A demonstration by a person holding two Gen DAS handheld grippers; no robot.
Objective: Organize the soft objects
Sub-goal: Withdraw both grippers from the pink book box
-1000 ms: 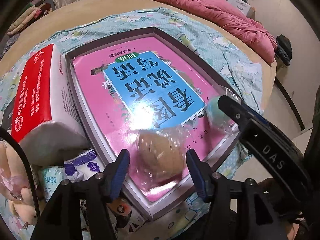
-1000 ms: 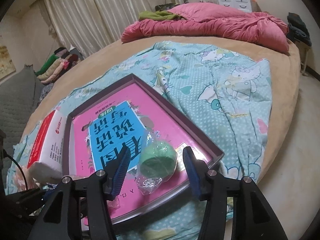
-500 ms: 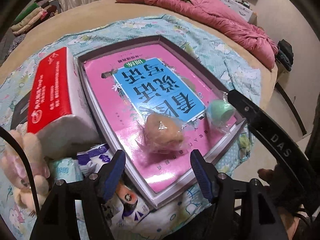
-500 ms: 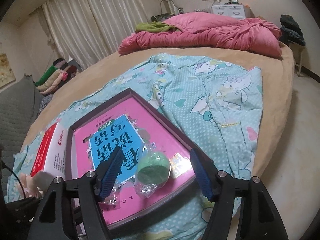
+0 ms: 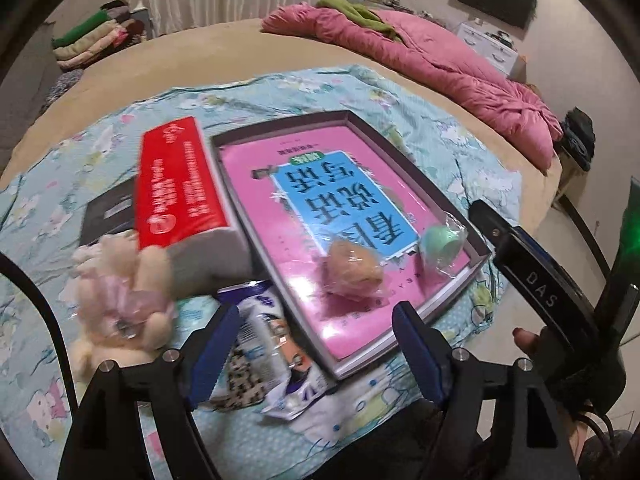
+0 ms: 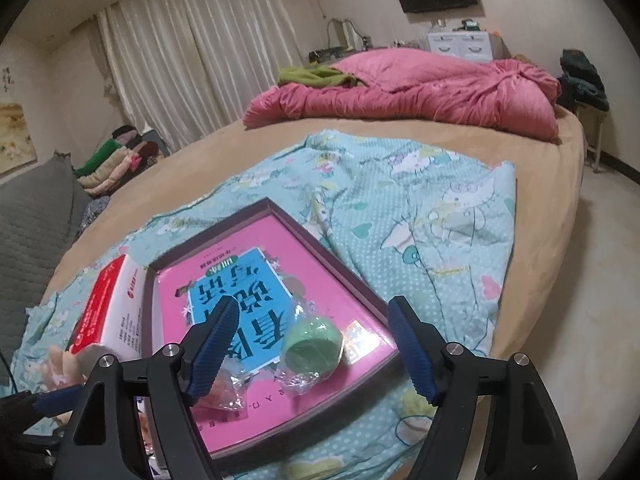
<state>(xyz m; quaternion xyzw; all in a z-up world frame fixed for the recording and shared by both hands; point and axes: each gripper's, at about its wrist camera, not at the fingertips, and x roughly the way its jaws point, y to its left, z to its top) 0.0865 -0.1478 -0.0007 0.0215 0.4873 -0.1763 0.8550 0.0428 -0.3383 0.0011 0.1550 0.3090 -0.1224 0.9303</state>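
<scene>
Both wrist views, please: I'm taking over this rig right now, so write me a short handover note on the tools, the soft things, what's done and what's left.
Left tool: open, empty, jaws have just been opening, above the near edge of the shallow dark-rimmed tray with the pink book cover.
Right tool: open, empty, jaws have just been opening; the plastic-wrapped green soft ball lies free in the tray between its fingers.
Done: green ball and plastic-wrapped tan soft ball are both in the tray.
Left: cream plush toy, red-and-white tissue pack and crumpled blue-and-white packet lie outside the tray on the teal cartoon sheet.
</scene>
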